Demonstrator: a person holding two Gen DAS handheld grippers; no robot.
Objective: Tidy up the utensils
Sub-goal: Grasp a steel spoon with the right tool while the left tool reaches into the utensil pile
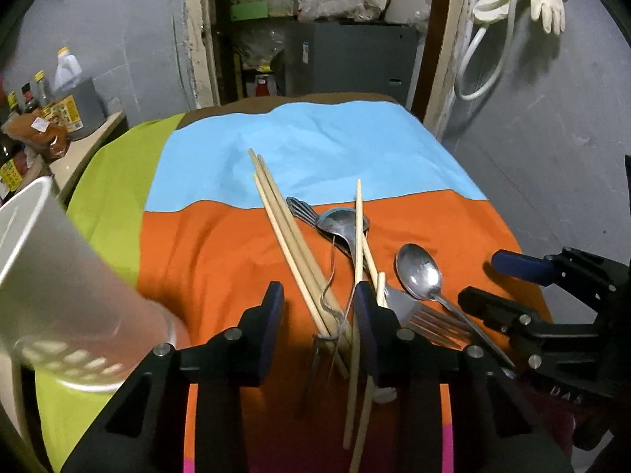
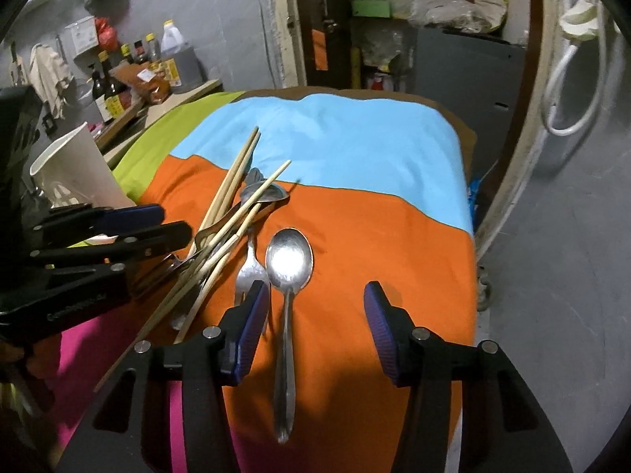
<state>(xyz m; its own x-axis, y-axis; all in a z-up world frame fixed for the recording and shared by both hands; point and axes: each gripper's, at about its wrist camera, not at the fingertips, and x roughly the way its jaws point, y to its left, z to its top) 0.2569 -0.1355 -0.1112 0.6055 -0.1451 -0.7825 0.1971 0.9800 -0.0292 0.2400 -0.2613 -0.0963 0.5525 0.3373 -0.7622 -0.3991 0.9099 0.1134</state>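
A pile of wooden chopsticks (image 1: 292,236), forks and spoons lies on the orange part of the cloth. My left gripper (image 1: 318,307) is open, its fingers on either side of the chopsticks' near ends and a bent wire piece (image 1: 331,295). A steel spoon (image 2: 290,260) lies alone, bowl up; it also shows in the left wrist view (image 1: 419,272). My right gripper (image 2: 313,315) is open over its handle, which runs next to the left finger. A fork (image 2: 249,272) lies beside that finger. A white perforated utensil holder (image 1: 59,276) stands tilted at the left; it also shows in the right wrist view (image 2: 75,173).
The table carries a blue, orange, green and pink cloth (image 1: 315,149). Bottles and jars (image 2: 130,75) crowd a shelf at the back left. A doorway with shelving (image 1: 315,19) is behind. Gloves and a hose (image 1: 512,0) hang on the right wall.
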